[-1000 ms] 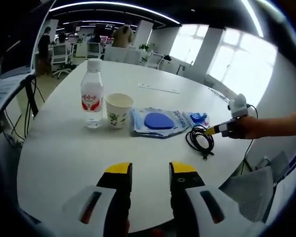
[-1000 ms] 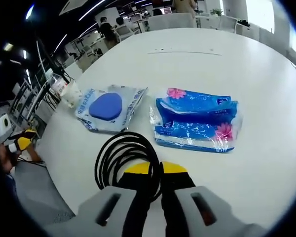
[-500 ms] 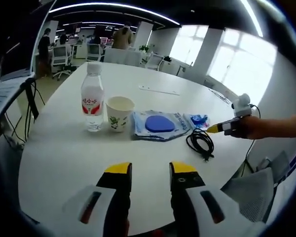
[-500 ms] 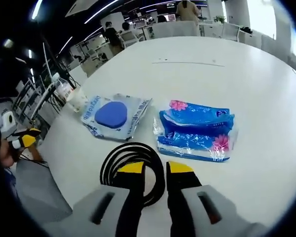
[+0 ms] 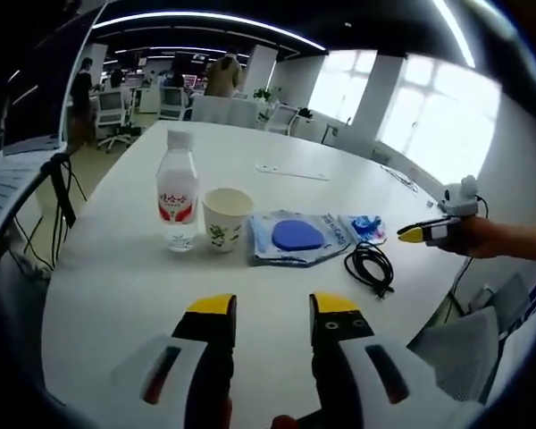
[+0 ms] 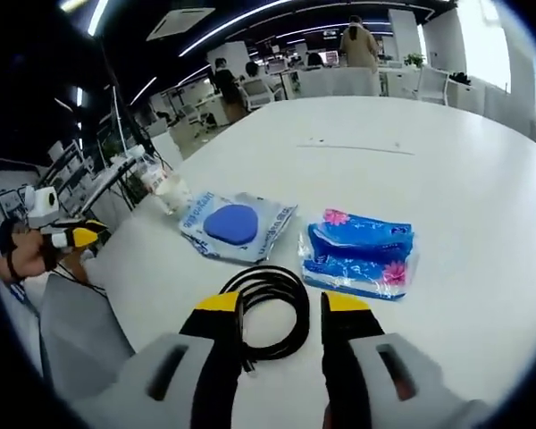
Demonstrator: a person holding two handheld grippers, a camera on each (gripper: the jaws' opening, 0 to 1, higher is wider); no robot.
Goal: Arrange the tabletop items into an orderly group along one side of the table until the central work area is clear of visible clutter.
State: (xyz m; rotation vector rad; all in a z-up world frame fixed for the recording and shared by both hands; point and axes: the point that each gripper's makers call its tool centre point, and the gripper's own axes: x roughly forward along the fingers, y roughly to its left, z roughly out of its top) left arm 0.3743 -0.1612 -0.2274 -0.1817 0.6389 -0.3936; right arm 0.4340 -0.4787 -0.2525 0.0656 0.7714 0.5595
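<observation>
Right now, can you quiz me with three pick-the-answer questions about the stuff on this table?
1. What stands right beside the clear plastic water bottle?
A. white paper cup
B. black coiled cable
C. blue tissue pack

2. What colour is the oval pad in the clear packet?
A. red
B. blue
C. green

3. How are the right gripper's jaws?
A. shut on the cable
B. open, empty
C. shut on the tissues

Answers: 1 A, the white paper cup stands next to it. 2 B, it shows blue. 3 B, the black coiled cable lies on the table, between the parted jaws.
</observation>
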